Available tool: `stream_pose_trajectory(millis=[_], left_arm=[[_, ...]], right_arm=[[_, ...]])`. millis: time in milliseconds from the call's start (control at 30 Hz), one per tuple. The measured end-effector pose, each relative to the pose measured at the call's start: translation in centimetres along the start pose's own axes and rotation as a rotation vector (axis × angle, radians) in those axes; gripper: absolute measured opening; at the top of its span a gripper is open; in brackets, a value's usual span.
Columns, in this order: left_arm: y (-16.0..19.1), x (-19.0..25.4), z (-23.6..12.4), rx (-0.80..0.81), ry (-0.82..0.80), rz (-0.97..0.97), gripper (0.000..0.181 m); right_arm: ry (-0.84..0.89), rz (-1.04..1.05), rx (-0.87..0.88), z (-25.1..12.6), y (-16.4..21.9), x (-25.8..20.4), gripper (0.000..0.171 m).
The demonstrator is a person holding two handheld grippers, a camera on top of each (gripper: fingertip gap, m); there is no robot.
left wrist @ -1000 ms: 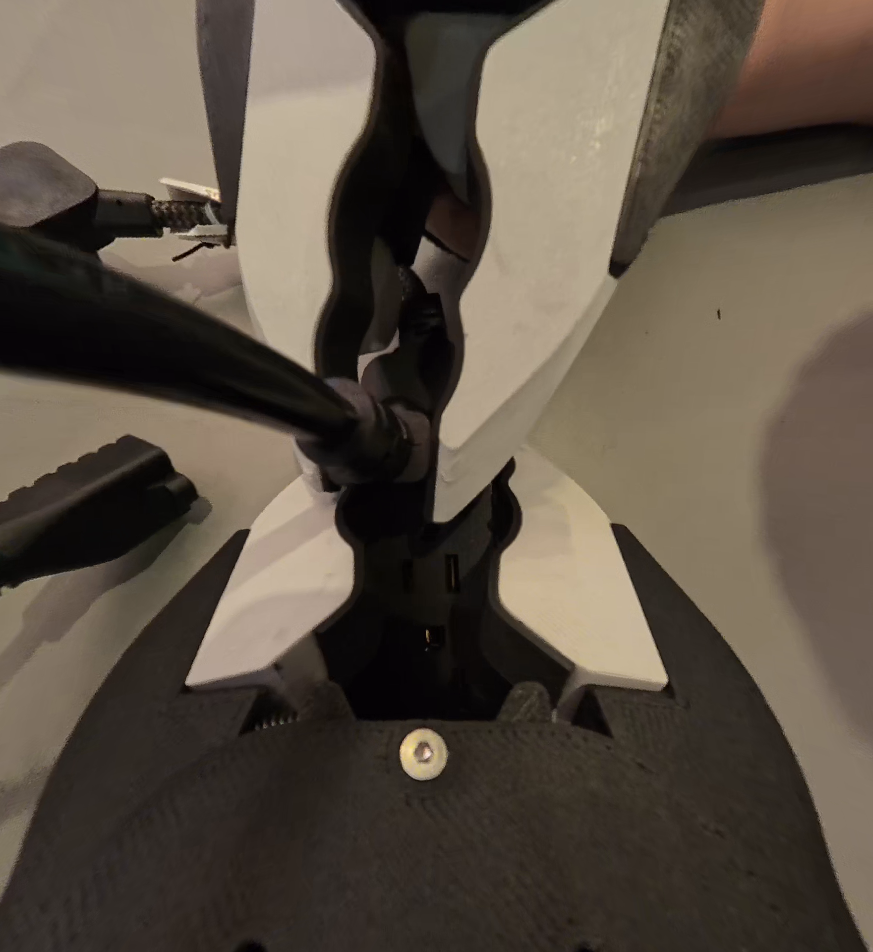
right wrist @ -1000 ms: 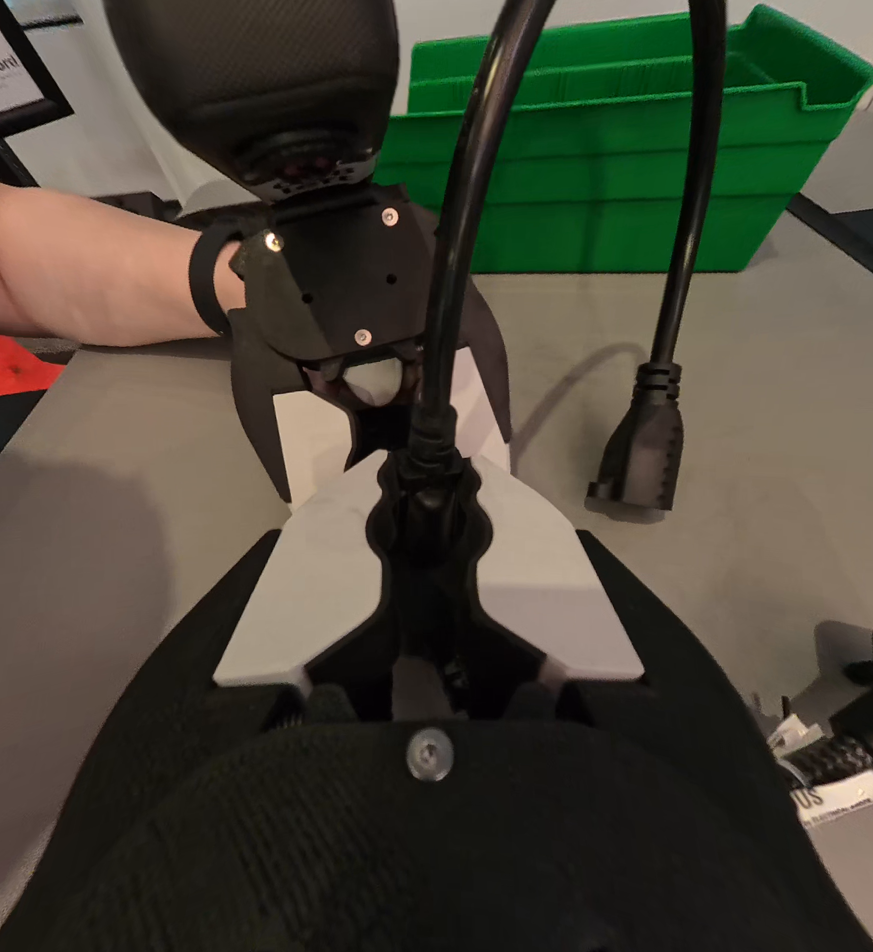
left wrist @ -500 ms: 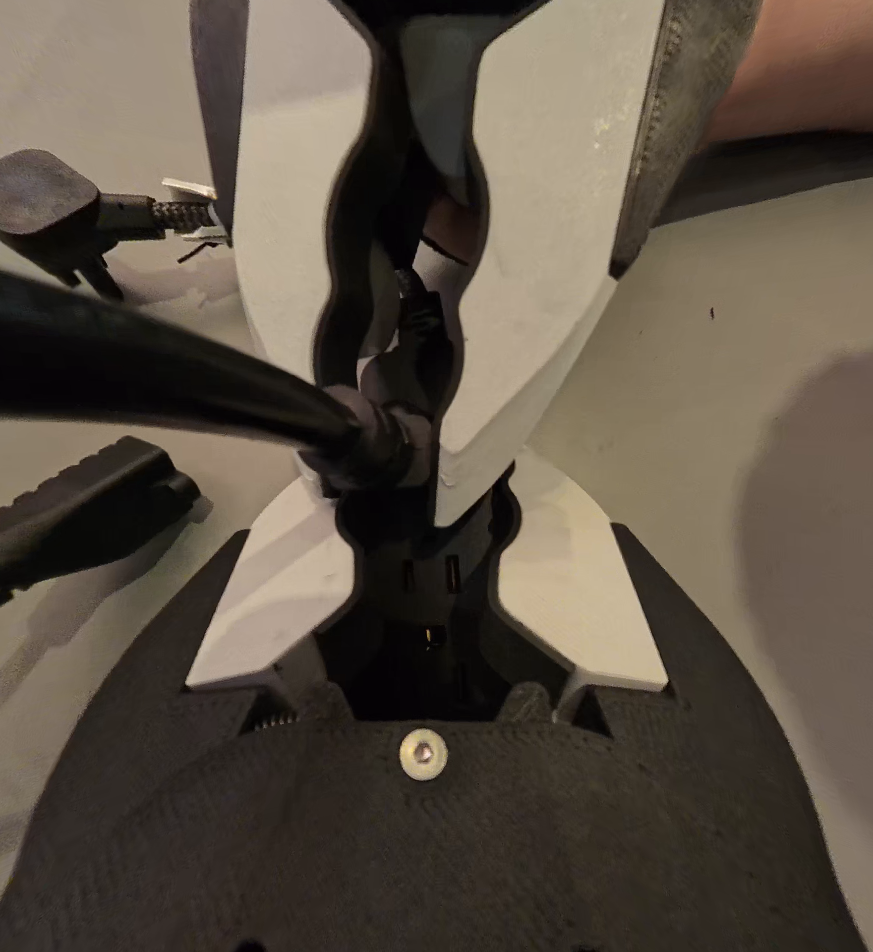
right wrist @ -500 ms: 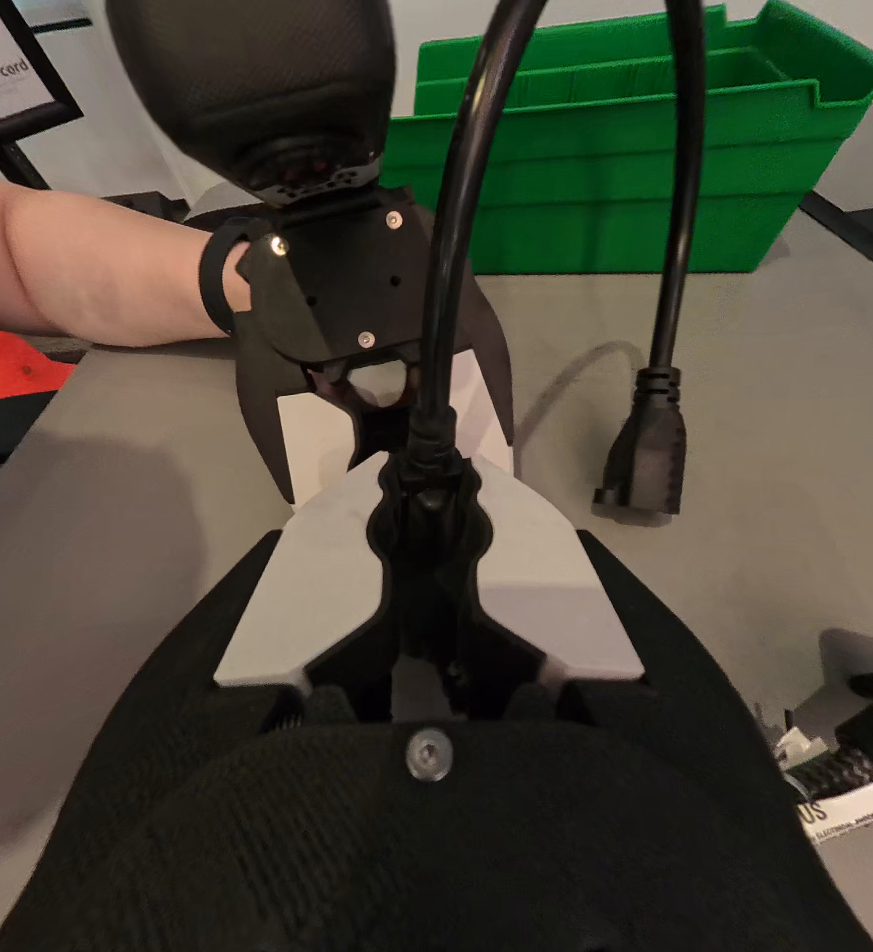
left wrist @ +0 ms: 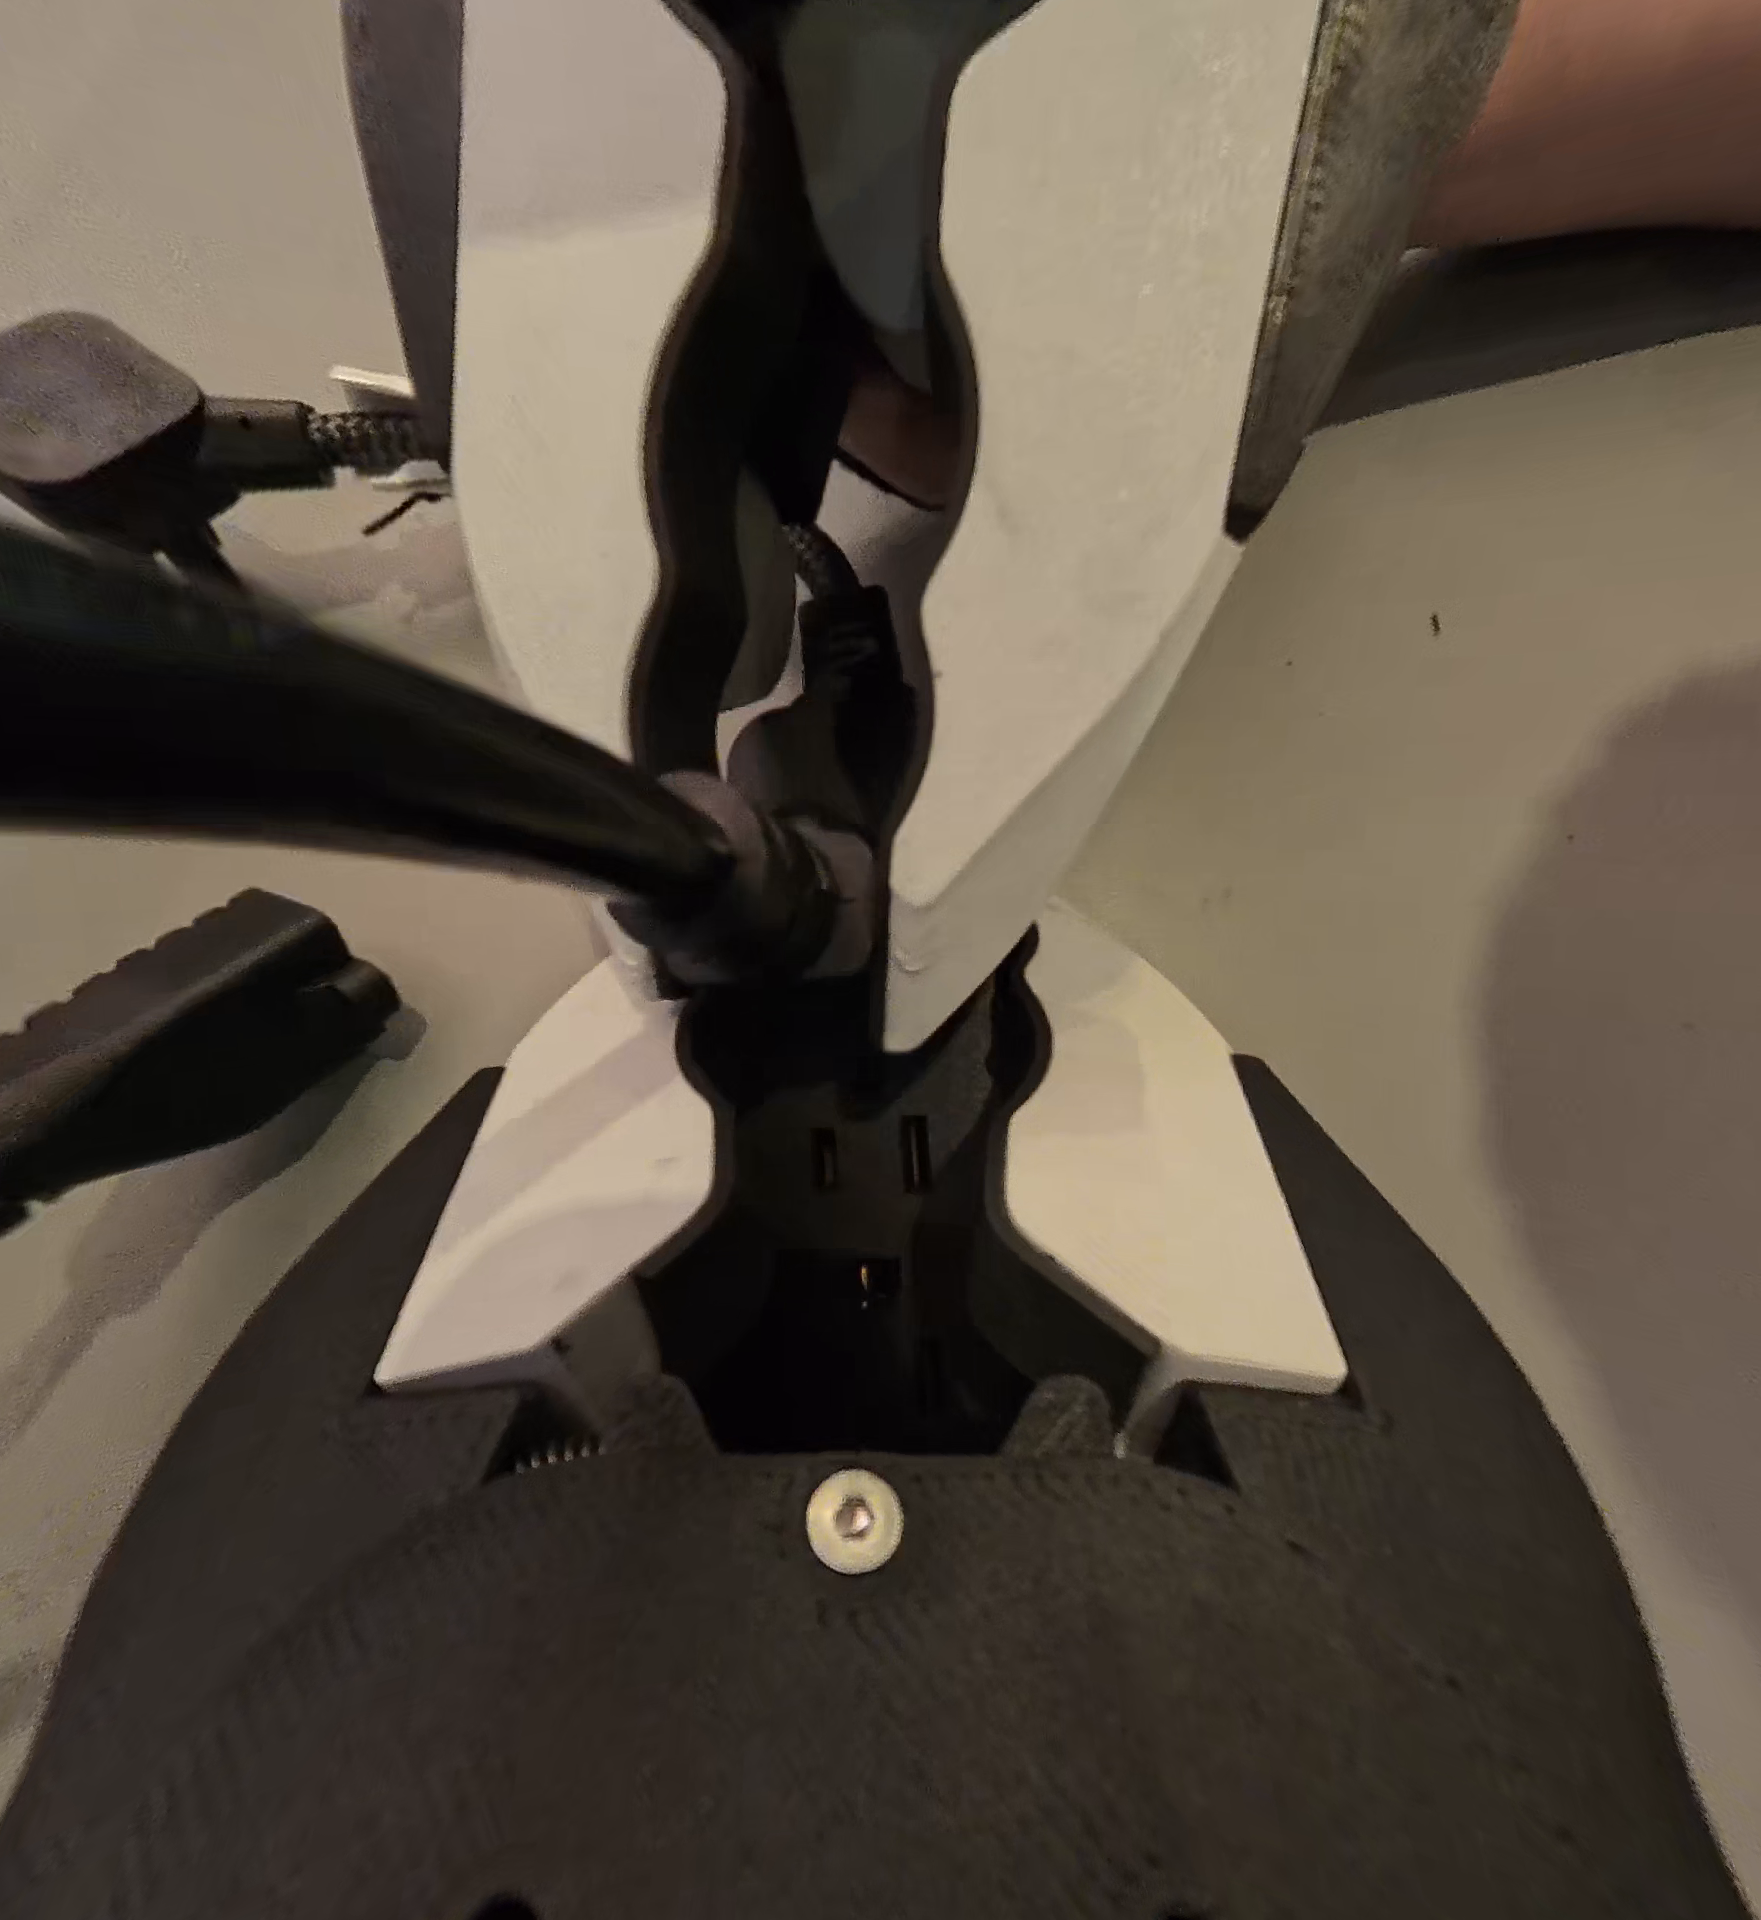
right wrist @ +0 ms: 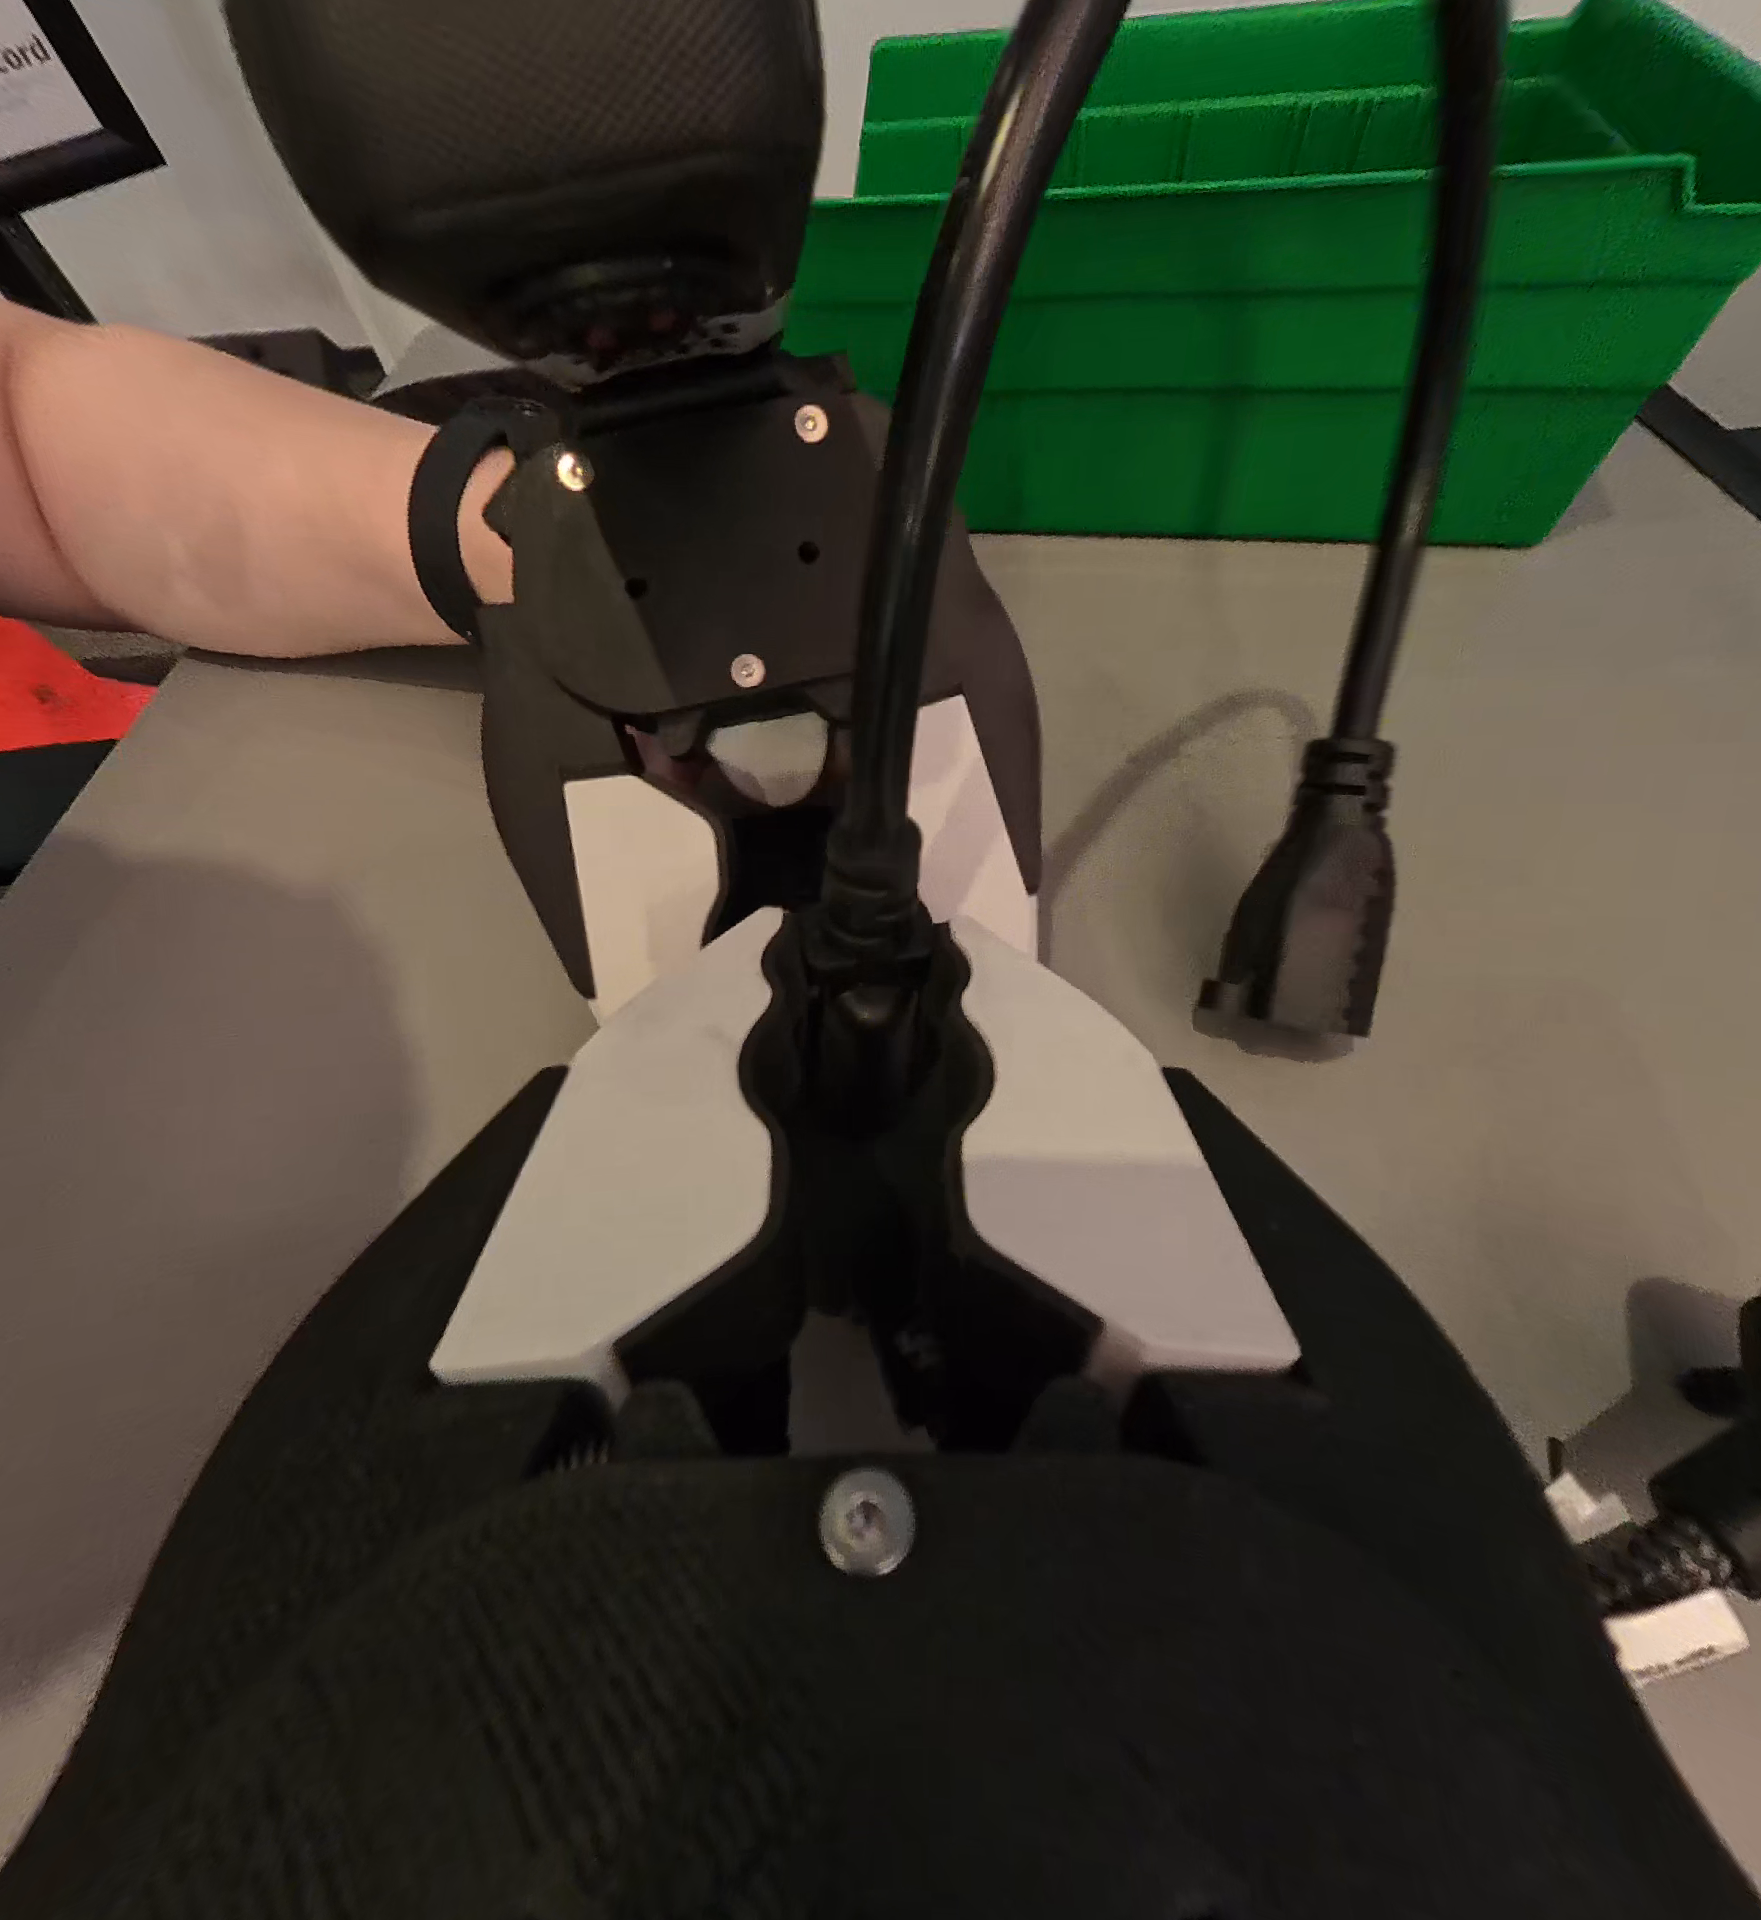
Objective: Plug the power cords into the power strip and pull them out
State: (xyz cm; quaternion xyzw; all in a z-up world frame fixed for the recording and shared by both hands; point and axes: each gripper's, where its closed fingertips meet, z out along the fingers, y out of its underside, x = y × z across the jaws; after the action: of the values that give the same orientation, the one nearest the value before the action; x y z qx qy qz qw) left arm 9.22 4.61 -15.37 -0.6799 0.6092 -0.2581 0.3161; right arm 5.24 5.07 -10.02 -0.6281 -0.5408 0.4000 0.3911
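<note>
So there's a green bin (right wrist: pixel 1271 343) at the back of the grey table (right wrist: pixel 232 987), and a loose black socket end (right wrist: pixel 1307 935) of a cord lying just right of the action. A braided-cable plug (left wrist: pixel 65 416) sits off to the side, mostly blocked by the thick black cord (right wrist: pixel 907 540) arching up through the middle. The power strip (left wrist: pixel 860 1174) is pinched between the fingers of the left gripper (left wrist: pixel 860 1039). The right gripper (right wrist: pixel 865 997) comes in from the opposite side, nose to nose, clamped tight on the cord's plug (right wrist: pixel 860 977) right at the strip. A bare forearm (right wrist: pixel 180 509) with a black wrist strap reaches in behind the left gripper.
</note>
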Motion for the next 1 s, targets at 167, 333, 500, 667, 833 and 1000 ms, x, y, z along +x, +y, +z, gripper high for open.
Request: stream_pose_trajectory(millis=[167,333,500,667,833,1000], left_arm=[[-0.3,-0.3,-0.3,0.028,0.001,-0.033,0.047],[0.1,0.1,0.1,-0.012,0.017,-0.009,0.046],[0.2,0.3,0.0,-0.013,0.022,-0.007,0.047],[0.1,0.1,0.0,0.000,-0.003,-0.006,0.047],[-0.5,-0.3,-0.1,0.033,-0.034,-0.012,0.050],[-0.4,-0.6,0.2,0.017,-0.030,-0.054,0.051]], right_arm=[[0.052,-0.017,0.003,0.3,-0.6,0.5,0.021],[0.005,0.008,0.011,-1.0,0.7,0.2,0.023],[-0.027,0.022,0.019,-1.2,0.9,0.0,0.023],[-0.011,0.015,0.011,-0.1,-0.1,0.1,0.022],[0.059,0.007,0.016,0.5,-1.1,0.8,0.018],[0.052,0.065,0.023,0.6,-1.1,1.5,0.021]])
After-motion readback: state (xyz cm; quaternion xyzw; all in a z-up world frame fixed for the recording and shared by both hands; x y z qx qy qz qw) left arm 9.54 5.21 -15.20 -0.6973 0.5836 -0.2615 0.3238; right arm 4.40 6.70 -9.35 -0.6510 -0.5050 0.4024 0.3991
